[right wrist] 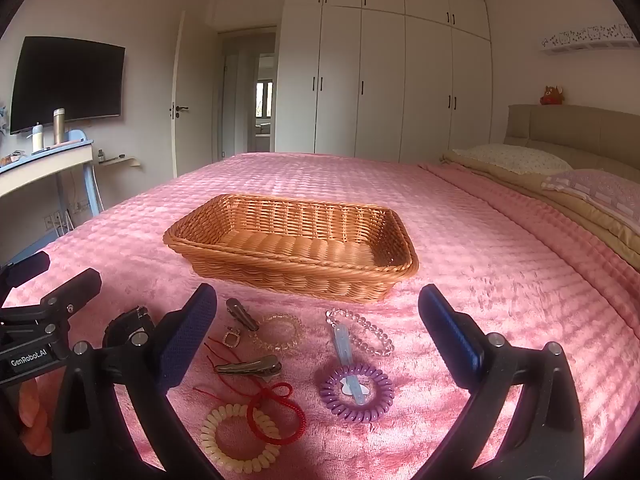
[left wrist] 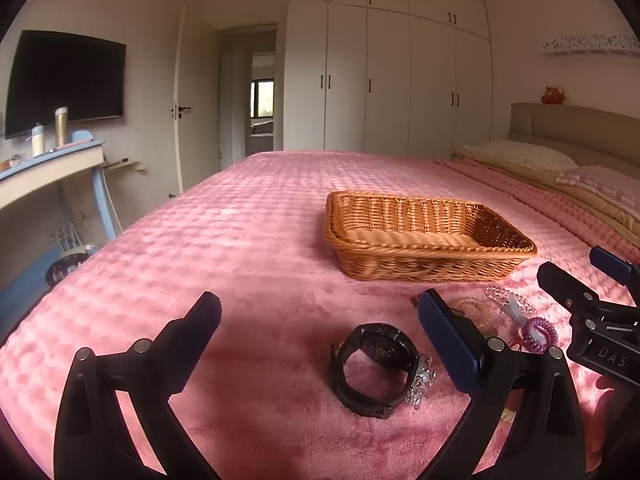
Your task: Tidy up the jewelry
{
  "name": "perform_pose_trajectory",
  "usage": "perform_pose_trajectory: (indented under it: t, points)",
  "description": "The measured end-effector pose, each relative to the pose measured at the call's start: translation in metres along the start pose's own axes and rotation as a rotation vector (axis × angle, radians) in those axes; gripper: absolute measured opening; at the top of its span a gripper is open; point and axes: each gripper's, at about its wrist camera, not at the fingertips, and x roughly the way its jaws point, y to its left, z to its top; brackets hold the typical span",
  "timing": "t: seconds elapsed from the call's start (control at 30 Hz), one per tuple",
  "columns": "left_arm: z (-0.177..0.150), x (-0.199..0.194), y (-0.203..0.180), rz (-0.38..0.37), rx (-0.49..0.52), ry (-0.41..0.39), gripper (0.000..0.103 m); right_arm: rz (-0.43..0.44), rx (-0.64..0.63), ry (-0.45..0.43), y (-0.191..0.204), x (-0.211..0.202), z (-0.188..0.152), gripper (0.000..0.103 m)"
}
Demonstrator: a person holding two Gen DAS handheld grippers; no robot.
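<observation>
Both grippers are spread wide with nothing in them right now, so you've got a clean start. Your left gripper (left wrist: 320, 320) hangs over the pink blanket (left wrist: 240, 220) with the black wristwatch (left wrist: 374, 368) sitting between its fingers, a bit toward the right one, strap curled into a loop and a little sparkly crystal piece (left wrist: 420, 380) touching it at about 3 o'clock. I'd go for the watch first: come down so the pads close across the case or the thick part of the strap, not the loop's hollow, and try not to drag the crystal bit along. Your right gripper (right wrist: 318, 320) frames the rest of the pile: purple coil hair tie (right wrist: 356, 392) with a pale blue clip (right wrist: 345, 350) lying across it, clear bead bracelet (right wrist: 360, 332) at its 12 o'clock, red cord bracelet (right wrist: 276, 412) overlapping the cream coil hair tie (right wrist: 240, 438), two metal hair clips (right wrist: 250, 366) and a yellowish bead bracelet (right wrist: 280, 332) up near 11. The wicker basket (right wrist: 288, 276) is empty, just beyond the pile at 12 o'clock. That fleece is squishy, so press in a touch before closing, and take one item per trip, since the cord will probably snag its neighbour.
</observation>
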Motion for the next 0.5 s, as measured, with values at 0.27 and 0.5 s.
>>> perform_pose_trajectory:
  t: [0.27, 0.5]
  points:
    - [0.0001, -0.0005, 0.0004, -0.002, -0.001, 0.001, 0.096, -0.002, 0.006, -0.001, -0.0007, -0.0001, -0.0004, 0.097]
    - [0.0015, 0.0041, 0.0022, -0.011, -0.002, -0.008, 0.096, -0.004, 0.009, -0.005, -0.0006, -0.0023, -0.0007, 0.097]
